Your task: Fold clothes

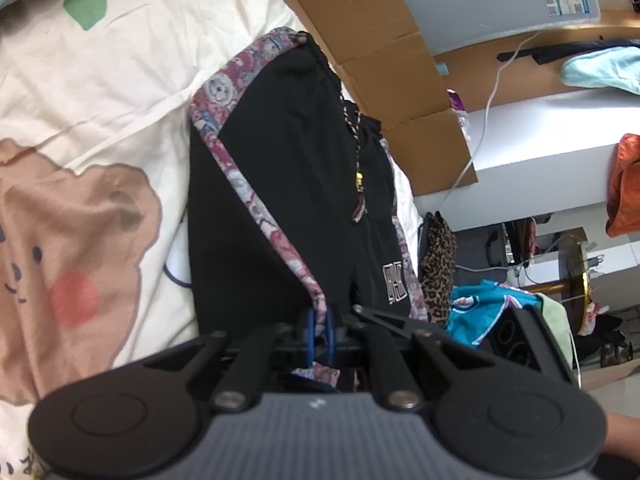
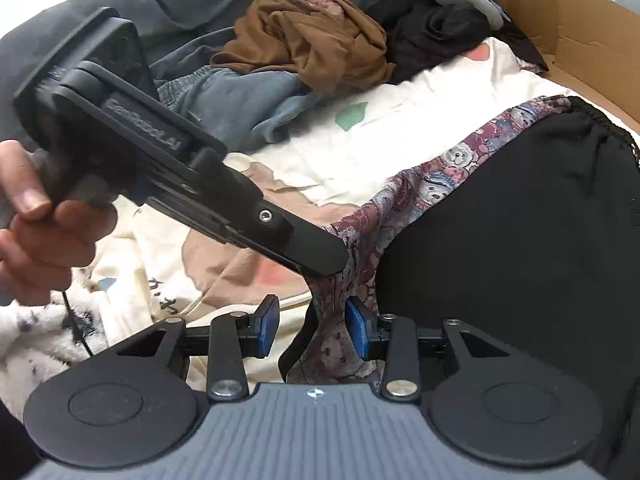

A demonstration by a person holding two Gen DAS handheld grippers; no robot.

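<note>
Black drawstring trousers (image 1: 288,168) with a bear-patterned side stripe (image 1: 240,176) lie on a cream cartoon-print bedsheet (image 1: 100,80). My left gripper (image 1: 320,336) is shut on the stripe's near end, its blue pads pinched together on the cloth. In the right wrist view the trousers (image 2: 500,240) fill the right side. There a hand (image 2: 36,220) holds the left gripper (image 2: 332,264), which is clamped on the stripe (image 2: 440,172). My right gripper (image 2: 312,330) is open just below it, and the patterned cloth hangs between its blue pads (image 2: 266,328), close to the right one.
A heap of clothes lies at the far side of the bed: a brown garment (image 2: 312,40), a blue-grey one (image 2: 248,96) and a black one (image 2: 432,36). Cardboard (image 1: 380,40) lines the bed's edge. Leopard-print cloth (image 1: 438,264) and a teal garment (image 1: 480,312) lie beyond it.
</note>
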